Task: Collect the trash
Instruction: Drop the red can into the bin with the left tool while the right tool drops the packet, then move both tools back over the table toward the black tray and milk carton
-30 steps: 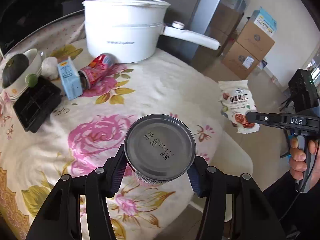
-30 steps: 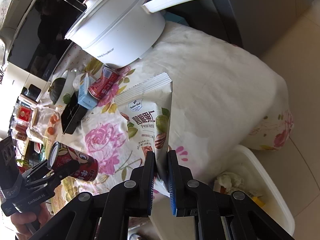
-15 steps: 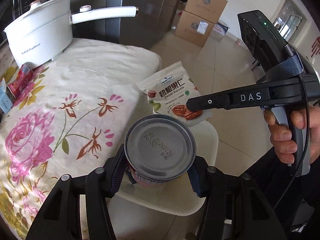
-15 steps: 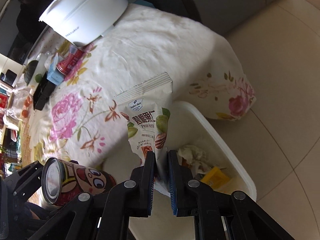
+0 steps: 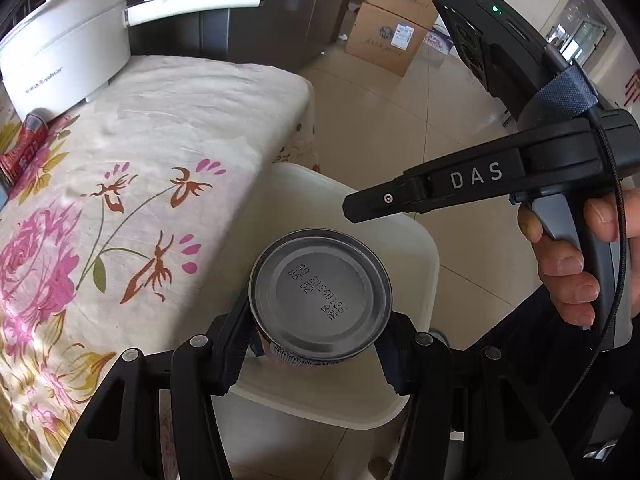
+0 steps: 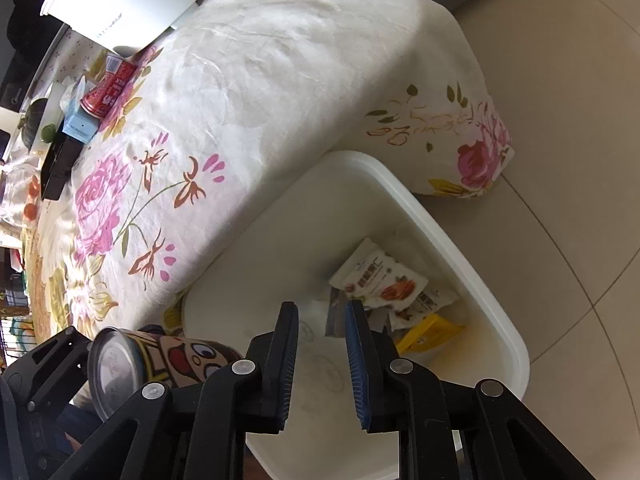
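Observation:
My left gripper is shut on a red cartoon-print can, its grey bottom facing the camera, held over the near end of the white trash bin. The can also shows in the right wrist view. My right gripper is open and empty above the bin. The white nut snack bag lies inside the bin among other wrappers. In the left wrist view the right gripper hangs over the bin.
The floral-cloth table stands left of the bin. On it are a white electric pot, a lying red can, a blue carton and a black tray. Cardboard boxes stand on the tiled floor.
My right gripper has opened and the snack bag has dropped into the bin. My left gripper has carried the can further over the bin.

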